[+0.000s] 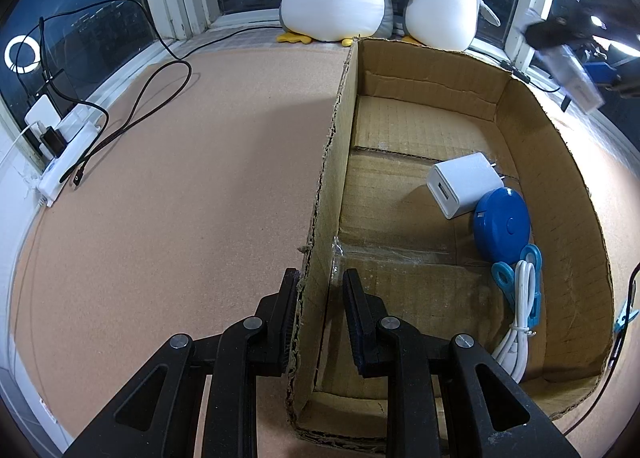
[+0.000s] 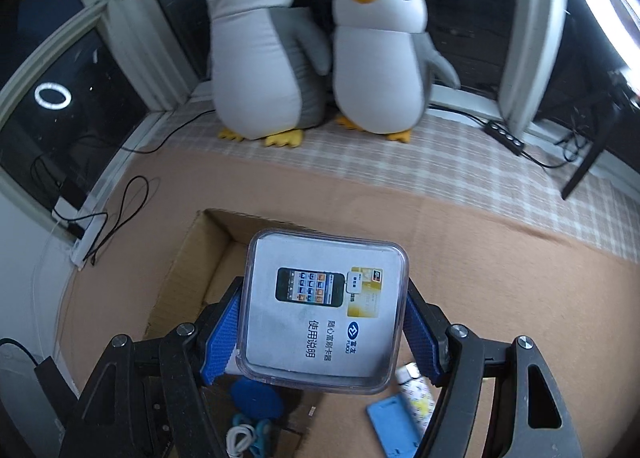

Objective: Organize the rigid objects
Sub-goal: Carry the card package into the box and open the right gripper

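My right claw (image 2: 324,322) is clenched on a clear plastic case (image 2: 326,308) with a printed leaflet inside, its blue pads pressing the case's left and right edges so the flat face looks up at the camera. The case hangs in the air over the cardboard box (image 1: 560,162), roughly above the box's right wall. My left claw (image 1: 320,314) is pinched tight on the box's left wall, steadying it. Inside the box, against the right wall, lie a white charger (image 1: 464,184), a blue round disc (image 1: 502,224), blue clips (image 1: 520,278) and a white cable (image 1: 516,326). I judge the open floor on the far left is the spot, so the case must travel down and left. On the desk (image 2: 520,278) outside lie a blue card (image 2: 394,424) and a small white tube (image 2: 416,390).
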Demonstrator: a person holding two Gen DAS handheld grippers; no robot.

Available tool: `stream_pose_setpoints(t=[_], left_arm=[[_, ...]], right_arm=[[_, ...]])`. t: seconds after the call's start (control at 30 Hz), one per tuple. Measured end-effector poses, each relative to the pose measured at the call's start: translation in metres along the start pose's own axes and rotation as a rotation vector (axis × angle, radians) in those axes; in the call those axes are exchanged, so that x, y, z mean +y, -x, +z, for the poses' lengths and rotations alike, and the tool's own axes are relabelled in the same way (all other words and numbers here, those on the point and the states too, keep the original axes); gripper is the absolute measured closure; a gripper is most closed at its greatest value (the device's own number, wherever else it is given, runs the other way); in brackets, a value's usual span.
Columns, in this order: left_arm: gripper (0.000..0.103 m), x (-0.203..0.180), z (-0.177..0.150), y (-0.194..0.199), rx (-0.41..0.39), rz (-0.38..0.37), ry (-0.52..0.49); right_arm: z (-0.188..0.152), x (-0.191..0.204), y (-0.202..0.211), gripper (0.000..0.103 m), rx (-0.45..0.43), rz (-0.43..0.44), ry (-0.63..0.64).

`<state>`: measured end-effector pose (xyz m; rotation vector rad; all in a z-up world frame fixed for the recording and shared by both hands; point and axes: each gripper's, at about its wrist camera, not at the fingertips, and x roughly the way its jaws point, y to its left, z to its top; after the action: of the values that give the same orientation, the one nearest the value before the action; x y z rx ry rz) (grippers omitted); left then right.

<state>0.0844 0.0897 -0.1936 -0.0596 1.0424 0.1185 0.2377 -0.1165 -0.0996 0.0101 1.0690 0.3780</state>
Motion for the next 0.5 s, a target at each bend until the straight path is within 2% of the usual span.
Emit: stream_pose_setpoints(t=[0.17, 0.43, 0.5], left_arm=[[0.079, 0.0, 0.0, 0.0, 0.0, 0.0, -0.001], [0.079, 0.001, 0.001, -0.001, 0.0, 0.0, -0.001], [0.079, 0.001, 0.002, -0.001, 0.0, 0.0, -0.001]], right_arm=[[0.001, 0.022, -0.02, 0.034, 0.018, -0.01, 0.049], [0.0, 0.034, -0.051, 0.034, 0.046, -0.042, 0.073], [0.0, 0.035, -0.054, 0.034, 0.026, -0.061, 0.07]])
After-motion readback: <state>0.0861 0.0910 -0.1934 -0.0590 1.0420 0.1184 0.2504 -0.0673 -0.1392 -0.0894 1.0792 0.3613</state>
